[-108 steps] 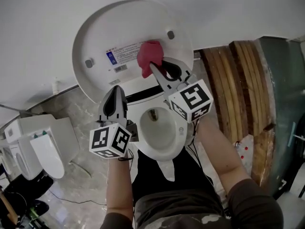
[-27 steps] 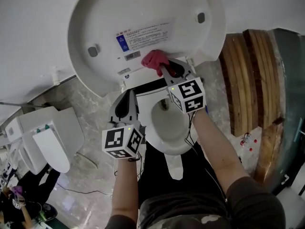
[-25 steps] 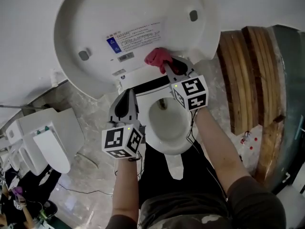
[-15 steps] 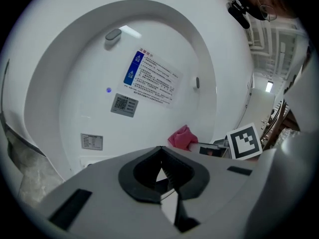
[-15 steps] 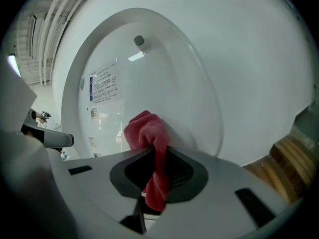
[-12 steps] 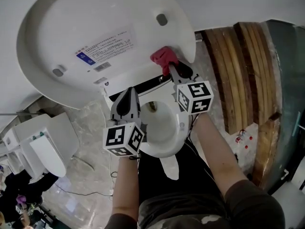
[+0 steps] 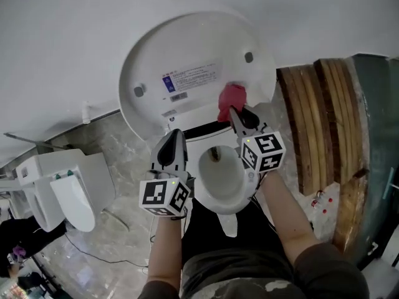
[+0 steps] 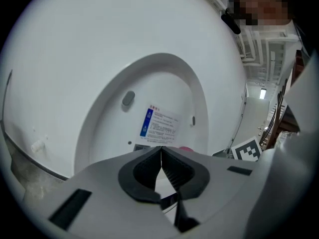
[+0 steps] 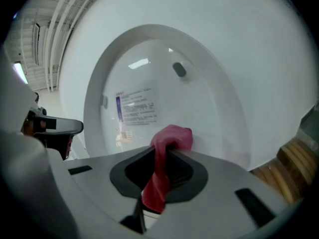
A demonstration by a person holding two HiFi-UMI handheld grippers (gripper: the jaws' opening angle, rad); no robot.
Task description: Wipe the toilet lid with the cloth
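The white toilet lid (image 7: 187, 55) stands raised against the wall, its underside with a printed label (image 7: 190, 78) facing me. My right gripper (image 7: 233, 109) is shut on a pink-red cloth (image 7: 230, 98), and the bunched cloth (image 9: 172, 137) presses on the lid's lower right part. My left gripper (image 7: 171, 136) is shut with nothing between its jaws, below the lid's lower edge and left of the bowl (image 7: 221, 179). In the left gripper view the lid (image 8: 164, 98) fills the middle and the closed jaws of that left gripper (image 8: 161, 149) meet under the label.
A second white toilet (image 7: 65, 189) stands at the left on the marble floor (image 7: 118, 148). Wooden planks (image 7: 318, 123) lean at the right, next to a dark green panel (image 7: 380, 136). A white wall (image 7: 75, 30) rises behind the lid.
Both grippers have risen. The cloth has slid up the lid's right side from near its lower edge. The left gripper has stayed shut and empty.
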